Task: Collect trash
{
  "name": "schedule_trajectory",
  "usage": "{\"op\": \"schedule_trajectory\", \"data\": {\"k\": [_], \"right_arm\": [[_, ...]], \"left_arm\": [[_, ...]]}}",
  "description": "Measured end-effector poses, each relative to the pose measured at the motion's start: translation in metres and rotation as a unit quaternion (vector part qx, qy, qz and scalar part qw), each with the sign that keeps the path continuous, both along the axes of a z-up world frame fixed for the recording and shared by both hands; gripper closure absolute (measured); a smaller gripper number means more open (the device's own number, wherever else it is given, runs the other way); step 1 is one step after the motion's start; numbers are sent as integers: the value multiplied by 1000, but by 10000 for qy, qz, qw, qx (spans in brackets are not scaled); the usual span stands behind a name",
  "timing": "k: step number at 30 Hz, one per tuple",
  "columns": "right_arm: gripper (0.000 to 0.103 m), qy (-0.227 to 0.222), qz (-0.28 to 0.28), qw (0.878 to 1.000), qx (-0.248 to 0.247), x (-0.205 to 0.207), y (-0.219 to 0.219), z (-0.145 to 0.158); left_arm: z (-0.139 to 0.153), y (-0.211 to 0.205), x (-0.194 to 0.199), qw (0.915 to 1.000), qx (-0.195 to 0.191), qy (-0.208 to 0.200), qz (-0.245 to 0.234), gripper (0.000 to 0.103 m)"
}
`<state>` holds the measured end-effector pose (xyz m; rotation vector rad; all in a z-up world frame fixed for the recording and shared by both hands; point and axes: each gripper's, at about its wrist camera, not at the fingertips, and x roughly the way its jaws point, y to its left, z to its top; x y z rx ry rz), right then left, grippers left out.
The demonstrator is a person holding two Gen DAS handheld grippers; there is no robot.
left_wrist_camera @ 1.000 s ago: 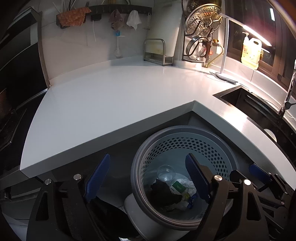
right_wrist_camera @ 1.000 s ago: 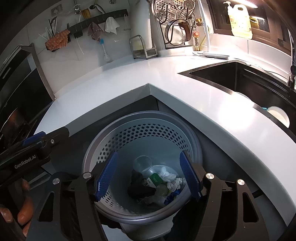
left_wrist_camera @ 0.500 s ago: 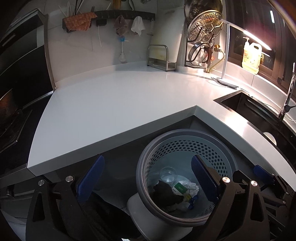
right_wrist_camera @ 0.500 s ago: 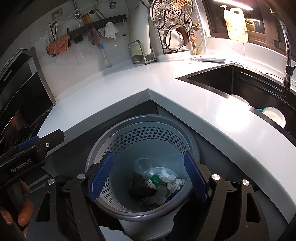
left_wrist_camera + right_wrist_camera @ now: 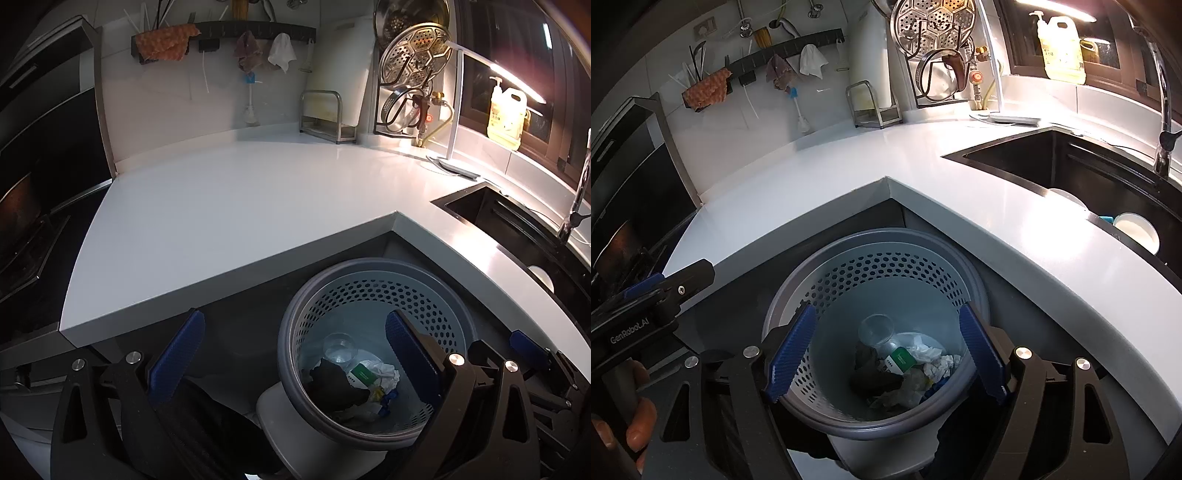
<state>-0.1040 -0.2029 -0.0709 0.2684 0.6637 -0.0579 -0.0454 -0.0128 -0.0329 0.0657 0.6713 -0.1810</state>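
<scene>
Now, what we are seeing, counted out:

Bin: we are looking down into one grey perforated waste bin (image 5: 875,266) standing on the floor in the inner corner of the white surface (image 5: 229,206).

Trash: we are counting one clear plastic cup (image 5: 876,328), one green-and-white packet (image 5: 900,360), one dark crumpled piece (image 5: 338,384) and a few white crumpled tissues (image 5: 934,360), all lying at the bottom of the bin; a small blue scrap is showing too, though we cannot tell what it is.

Left gripper (image 5: 295,354): we are holding its two blue-padded fingers (image 5: 177,354) spread wide and still opening, one over the floor to the left of the bin, the other over the bin's mouth; nothing is pinched between them.

Right gripper (image 5: 882,354): its two fingers (image 5: 790,350) are standing apart above the bin's rim, gripping nothing, the trash showing far below in the gap.

Hand: we are seeing one hand (image 5: 631,424) at the lower left of the right wrist view, wrapped round the other gripper's handle.

Sink: one dark sink (image 5: 1027,155) is sitting to the right, holding one white bowl (image 5: 1137,232).

Wall: one rail is carrying three cloths; one yellow jug (image 5: 506,114) is standing on the sill.
</scene>
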Motion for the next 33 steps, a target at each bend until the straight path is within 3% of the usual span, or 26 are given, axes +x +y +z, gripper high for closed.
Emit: {"op": "schedule_trajectory", "data": {"k": [33], "right_arm": [[27, 28, 3, 10000, -22, 2, 2, -2]], "left_arm": [[-2, 1, 2, 9998, 53, 29, 194, 6]]}}
